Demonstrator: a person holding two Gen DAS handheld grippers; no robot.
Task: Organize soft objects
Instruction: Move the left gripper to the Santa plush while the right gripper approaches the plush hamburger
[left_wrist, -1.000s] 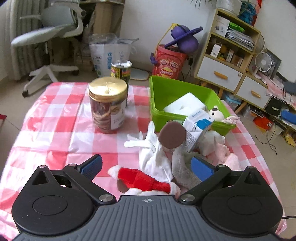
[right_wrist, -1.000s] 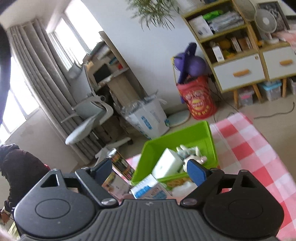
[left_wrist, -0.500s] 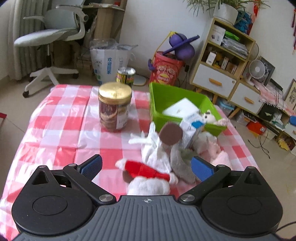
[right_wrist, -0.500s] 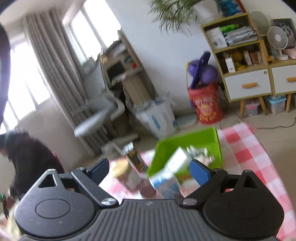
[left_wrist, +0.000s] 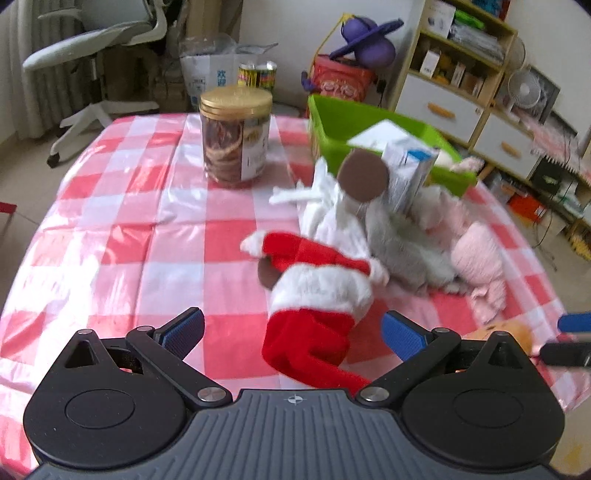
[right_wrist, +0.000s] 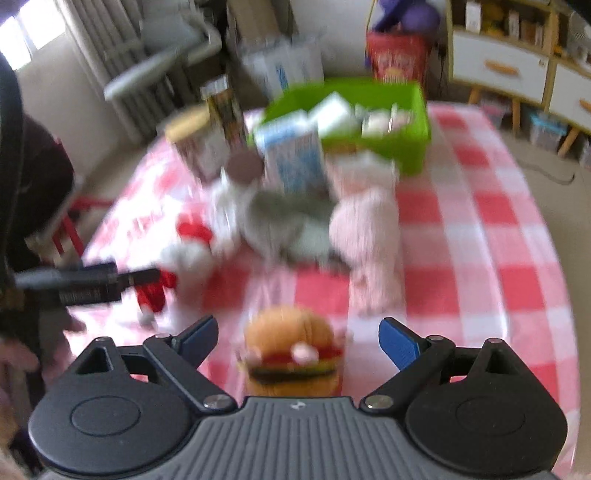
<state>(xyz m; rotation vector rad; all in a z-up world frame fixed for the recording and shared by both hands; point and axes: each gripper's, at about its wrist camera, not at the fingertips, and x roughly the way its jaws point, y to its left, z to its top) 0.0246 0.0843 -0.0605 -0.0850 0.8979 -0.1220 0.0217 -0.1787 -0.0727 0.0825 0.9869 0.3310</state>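
Observation:
A pile of plush toys lies on the red-checked tablecloth (left_wrist: 110, 236): a red-and-white Santa plush (left_wrist: 314, 295), a white plush (left_wrist: 325, 214), a grey plush (left_wrist: 402, 243) and a pink plush (left_wrist: 476, 258). My left gripper (left_wrist: 293, 330) is open, its jaws either side of the Santa plush's red legs. My right gripper (right_wrist: 297, 338) is open around a burger plush (right_wrist: 293, 350) near the table's front. The green bin (left_wrist: 343, 122) stands behind the pile and holds a white box and small toys.
A gold-lidded cookie jar (left_wrist: 236, 136) and a tin can (left_wrist: 257, 74) stand at the back left. A blue-white carton (left_wrist: 410, 170) leans on the plush pile. An office chair, a cardboard box, a red bucket and shelves stand beyond the table.
Both grippers have pulled back and tilted down toward the table. The Santa plush now lies between my left jaws; the burger plush has come between my right jaws.

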